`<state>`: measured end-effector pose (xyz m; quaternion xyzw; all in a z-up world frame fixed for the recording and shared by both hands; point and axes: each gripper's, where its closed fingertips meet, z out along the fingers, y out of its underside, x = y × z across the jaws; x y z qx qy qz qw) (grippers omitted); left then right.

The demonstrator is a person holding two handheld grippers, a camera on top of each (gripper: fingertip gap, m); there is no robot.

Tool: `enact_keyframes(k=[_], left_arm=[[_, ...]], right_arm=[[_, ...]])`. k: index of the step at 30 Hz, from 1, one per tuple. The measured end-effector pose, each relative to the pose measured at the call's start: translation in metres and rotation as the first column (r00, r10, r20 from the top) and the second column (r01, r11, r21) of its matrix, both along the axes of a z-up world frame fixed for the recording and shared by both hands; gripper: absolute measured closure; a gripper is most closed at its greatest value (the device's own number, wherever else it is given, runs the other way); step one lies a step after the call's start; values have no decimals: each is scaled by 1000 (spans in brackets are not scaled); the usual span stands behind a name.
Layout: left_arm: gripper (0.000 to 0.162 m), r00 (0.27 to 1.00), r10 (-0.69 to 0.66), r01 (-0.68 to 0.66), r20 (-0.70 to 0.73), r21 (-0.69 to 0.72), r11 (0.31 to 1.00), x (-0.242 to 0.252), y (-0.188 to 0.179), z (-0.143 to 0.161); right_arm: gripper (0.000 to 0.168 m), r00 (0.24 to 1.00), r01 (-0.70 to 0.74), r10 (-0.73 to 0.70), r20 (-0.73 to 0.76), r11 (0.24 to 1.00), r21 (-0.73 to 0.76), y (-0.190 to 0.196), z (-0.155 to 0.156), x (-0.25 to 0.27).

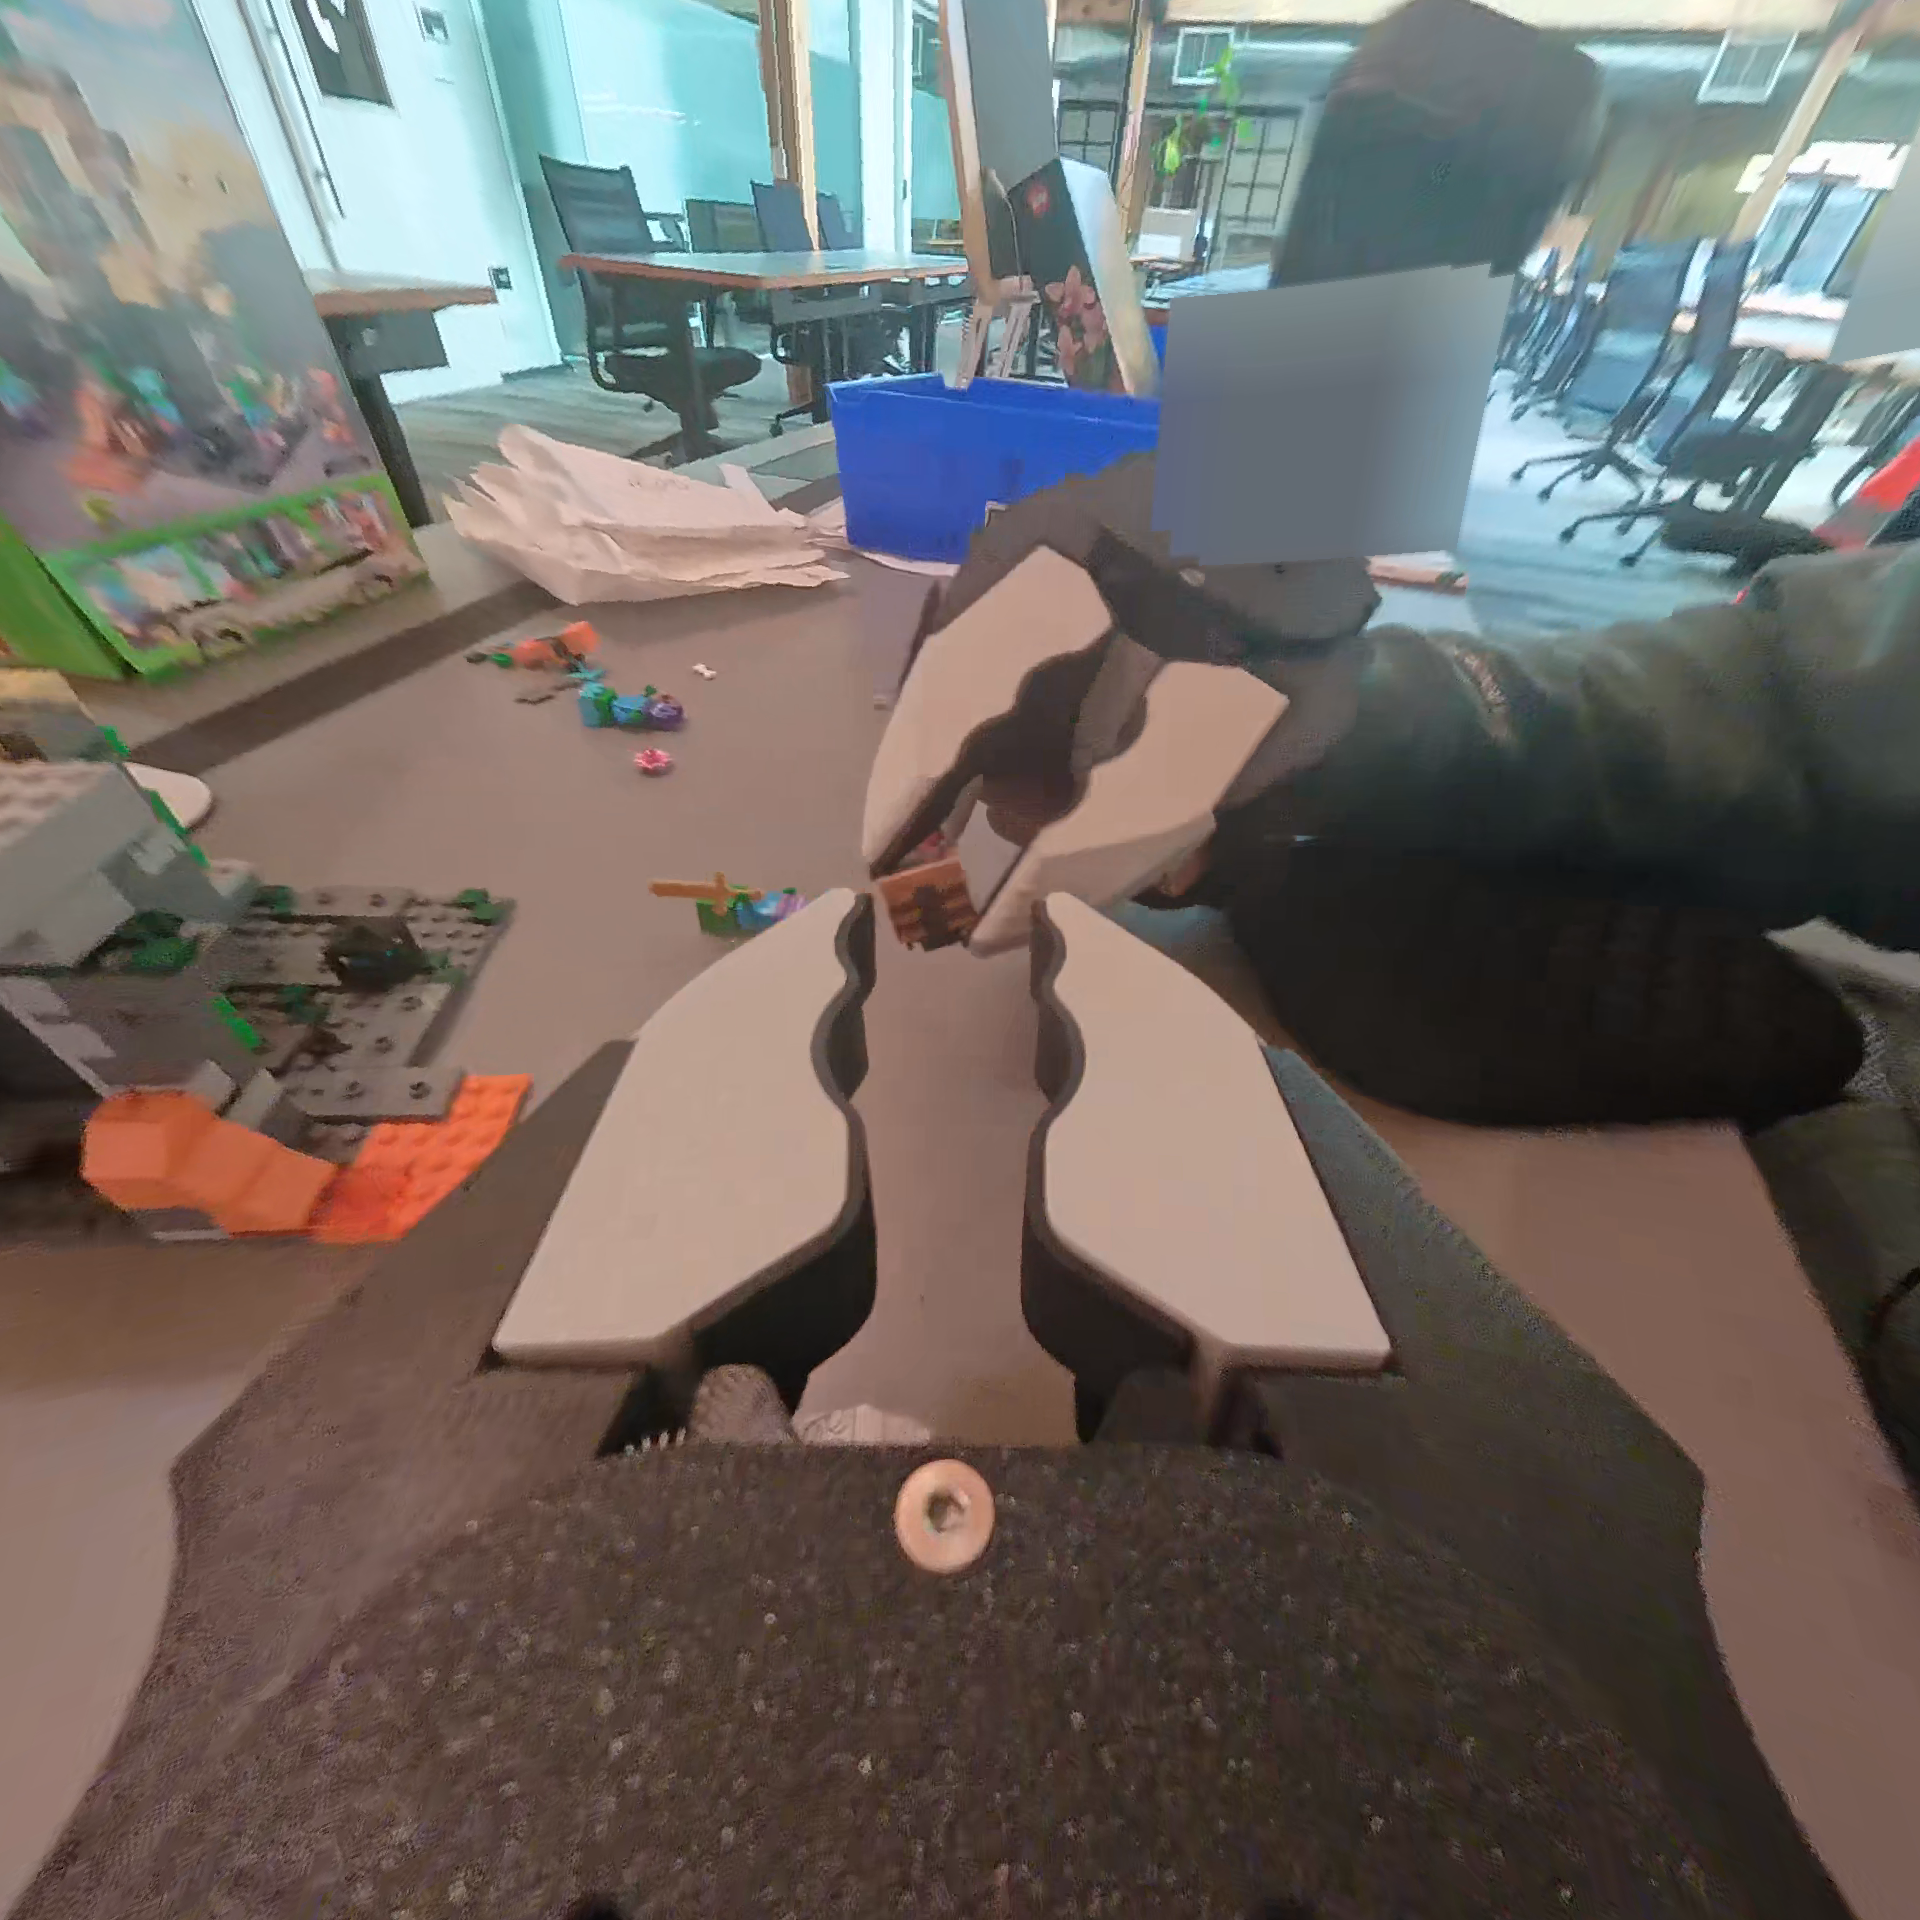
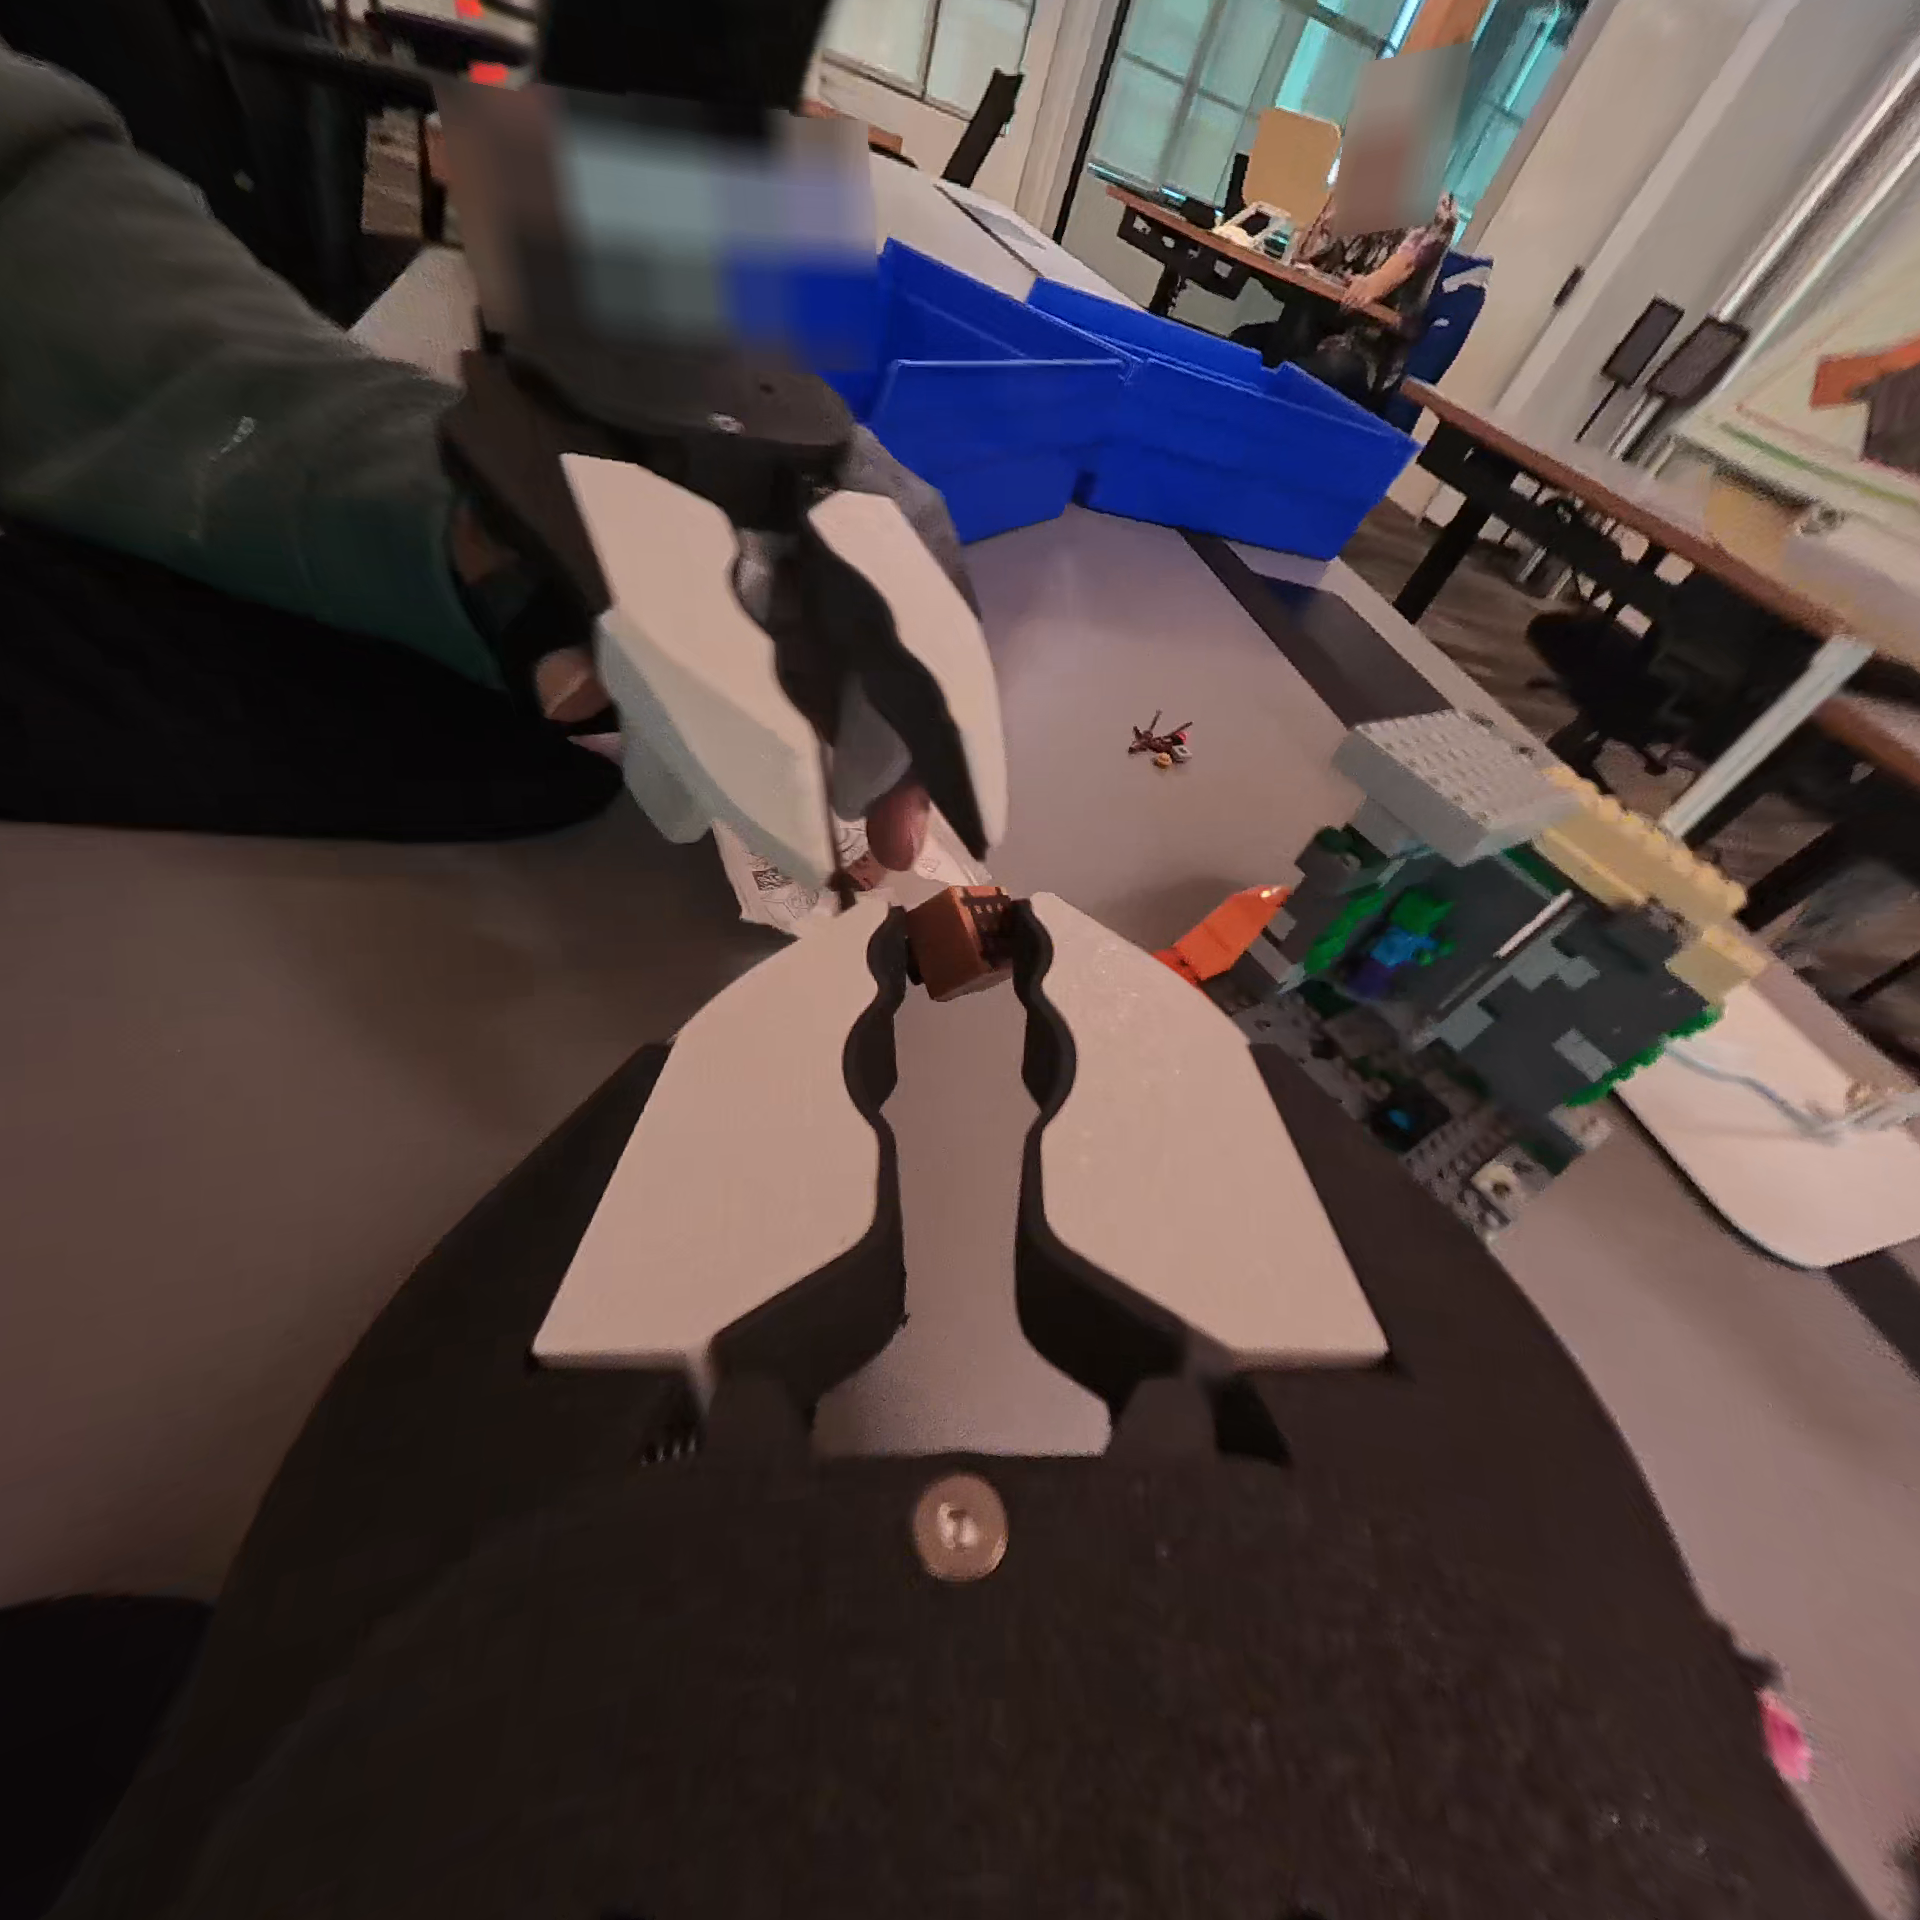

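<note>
My right gripper (image 2: 961, 925) is shut on a small brown brick (image 2: 956, 951), pinched at its fingertips a little above the grey table (image 2: 312, 987). In the left wrist view the same brick (image 1: 925, 914) sits in the right gripper's tips, just ahead of my left gripper (image 1: 951, 909). The left gripper is open and empty, its tips on either side of the brick's near end without clearly touching it. From the right wrist view, the left gripper (image 2: 914, 868) angles down from the upper left, held by a hand in a dark green sleeve (image 2: 208, 416).
A grey, green and orange brick build (image 1: 312, 987) stands to the left and shows in the right wrist view (image 2: 1507, 935). Loose bricks (image 1: 623, 707), a paper stack (image 1: 644, 520), a toy box (image 1: 156, 416) and a blue bin (image 1: 935, 468) lie beyond. A small dark figure (image 2: 1158, 740) lies on the table. My left and right fingertips are right by each other. The small dark figure (image 2: 1158, 740) sits 25 centimeters or so from the ends of my left fingers.
</note>
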<state>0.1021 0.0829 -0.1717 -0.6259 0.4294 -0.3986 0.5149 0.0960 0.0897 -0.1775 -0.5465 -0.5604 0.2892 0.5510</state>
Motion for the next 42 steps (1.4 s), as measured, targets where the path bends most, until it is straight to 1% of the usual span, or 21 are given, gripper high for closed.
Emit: enact_keyframes(k=[4, 8, 11, 14, 16, 17, 19, 21, 22, 24, 27, 29, 31, 35, 38, 40, 42], left_arm=[[135, 999, -16, 19, 34, -98, 995, -1, 2, -1], [137, 994, -83, 96, 71, -209, 973, 1, -5, -4], [140, 990, -108, 126, 86, -244, 962, 1, -6, -4], [145, 992, -112, 123, 62, -240, 963, 1, -7, -8], [146, 992, -118, 127, 51, -222, 967, 1, -8, -6], [146, 991, -122, 131, 52, -211, 969, 1, -9, -4], [146, 991, -124, 131, 51, -190, 973, 0, -10, -1], [146, 991, -123, 130, 48, -172, 976, -1, -10, 0], [146, 990, -131, 137, 47, -166, 977, -2, -11, 0], [146, 991, -134, 137, 28, -145, 980, -2, -12, -1], [146, 989, -146, 143, -33, -98, 985, 0, -16, -8], [146, 986, -158, 153, -57, -82, 985, 2, -19, -11], [146, 983, -167, 162, -71, -80, 984, 2, -21, -13], [146, 982, -168, 162, -84, -64, 985, 3, -22, -14], [145, 987, -139, 137, -77, -36, 990, 3, -18, -13], [137, 988, -124, 124, -96, -13, 992, 3, -16, -14], [134, 987, -118, 119, -108, 0, 993, 4, -16, -16]], right_arm=[[149, 999, 4, -10, 46, 992, 122, -6, 1, -3], [149, 992, 3, -36, 121, 965, 262, -10, -2, -6], [149, 987, 12, -62, 146, 946, 323, -11, -2, -7], [149, 984, 0, -60, 165, 940, 342, -13, -4, -8], [149, 991, -4, -36, 133, 957, 290, -14, -2, -9], [149, 995, -13, -11, 99, 973, 232, -15, 0, -9], [147, 998, -58, 57, 17, 997, 56, -18, 4, -8], [143, 993, -113, 106, -60, 986, -126, -18, 8, -3], [142, 988, -137, 120, -95, 972, -191, -16, 9, 0], [142, 982, -168, 137, -132, 950, -263, -13, 10, 4], [145, 980, -193, 168, -111, 939, -284, -17, 4, 4], [146, 979, -205, 198, -51, 938, -280, -23, -6, 0], [151, 978, -202, 206, -16, 942, -266, -26, -13, -1], [152, 975, -217, 222, -16, 935, -282, -26, -13, 1], [152, 977, -212, 211, -36, 932, -295, -23, -11, 3], [152, 976, -216, 199, -86, 928, -303, -20, -3, 5], [152, 972, -231, 203, -118, 920, -316, -20, 2, 6]])
